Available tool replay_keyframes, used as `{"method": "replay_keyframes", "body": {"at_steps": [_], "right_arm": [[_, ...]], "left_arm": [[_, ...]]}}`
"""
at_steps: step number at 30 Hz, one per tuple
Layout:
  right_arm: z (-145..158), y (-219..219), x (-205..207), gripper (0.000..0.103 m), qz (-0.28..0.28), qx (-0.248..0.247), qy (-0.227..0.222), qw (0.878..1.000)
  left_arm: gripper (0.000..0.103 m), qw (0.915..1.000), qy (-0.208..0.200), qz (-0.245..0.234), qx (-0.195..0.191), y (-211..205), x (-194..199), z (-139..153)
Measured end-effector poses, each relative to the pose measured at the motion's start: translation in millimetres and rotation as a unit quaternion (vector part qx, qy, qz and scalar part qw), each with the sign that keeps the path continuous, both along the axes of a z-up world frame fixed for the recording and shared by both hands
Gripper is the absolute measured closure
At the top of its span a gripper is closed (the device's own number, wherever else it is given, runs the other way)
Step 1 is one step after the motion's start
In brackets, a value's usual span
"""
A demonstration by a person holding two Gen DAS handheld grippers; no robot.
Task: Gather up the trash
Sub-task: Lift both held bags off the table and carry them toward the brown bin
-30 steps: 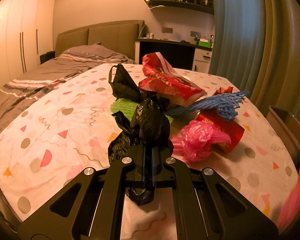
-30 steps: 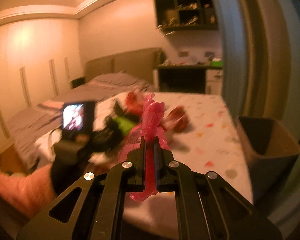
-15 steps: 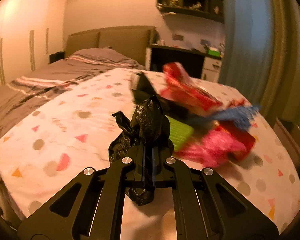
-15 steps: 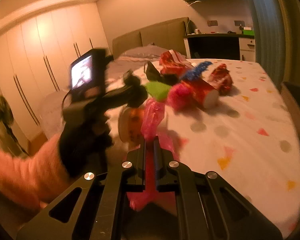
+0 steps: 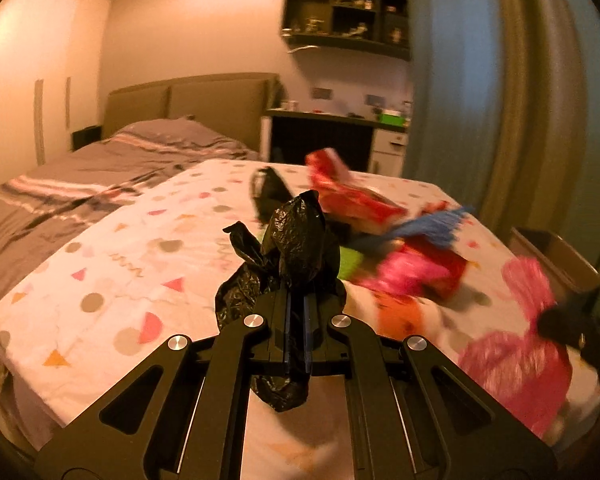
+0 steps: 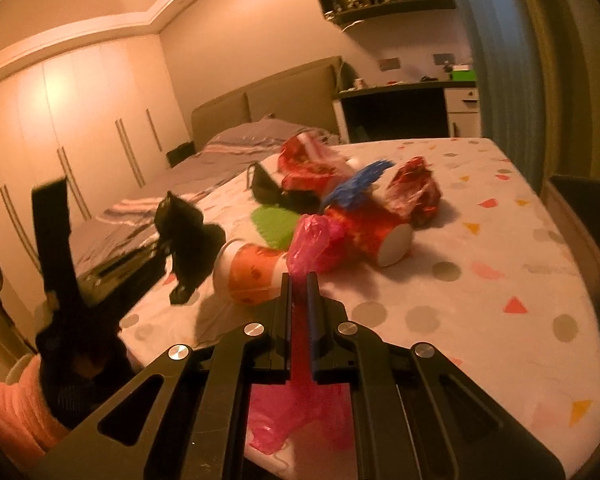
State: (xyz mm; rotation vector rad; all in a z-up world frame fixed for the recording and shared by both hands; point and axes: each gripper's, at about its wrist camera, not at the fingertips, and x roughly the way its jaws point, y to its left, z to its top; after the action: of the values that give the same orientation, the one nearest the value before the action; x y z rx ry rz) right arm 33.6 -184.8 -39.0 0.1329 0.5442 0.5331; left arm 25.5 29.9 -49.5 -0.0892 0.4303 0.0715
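Two pieces of trash are held at once: a crumpled black plastic bag (image 5: 296,240) is clamped in the left gripper (image 5: 296,344), a pink plastic bag (image 6: 308,240) in the right gripper (image 6: 299,320), both above the near edge of the table (image 6: 500,320). Carrying to a bin appears to be in hand. More trash is left mid-table, including an orange paper cup (image 6: 248,276). A release over the brown bin (image 5: 556,256) at the right is called for next.

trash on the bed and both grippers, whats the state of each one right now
left gripper: shut on black bag
right gripper: shut on pink bag
orange cup: lying on its side
red cup: lying on its side
bin: open top
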Motion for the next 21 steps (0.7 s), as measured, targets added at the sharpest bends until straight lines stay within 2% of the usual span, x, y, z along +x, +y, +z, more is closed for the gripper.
{"method": "replay_keyframes", "body": {"at_steps": [5,9,21], "right_arm": [[7,-20,-10,0.096,-0.027,0.013,-0.006,1.0],[10,-30,-13,0.096,-0.037,0.017,-0.011,0.999],[2,-36,-21,0.096,-0.025,0.034,-0.003,0.999]], "left_arm": [[0.099,0.9993,0.005,-0.038,0.002,-19,-10,-2],[0.099,0.9987,-0.012,-0.05,0.007,-28,-15,6],[0.099,0.9997,-0.02,-0.017,0.004,-17,-18,17]]}}
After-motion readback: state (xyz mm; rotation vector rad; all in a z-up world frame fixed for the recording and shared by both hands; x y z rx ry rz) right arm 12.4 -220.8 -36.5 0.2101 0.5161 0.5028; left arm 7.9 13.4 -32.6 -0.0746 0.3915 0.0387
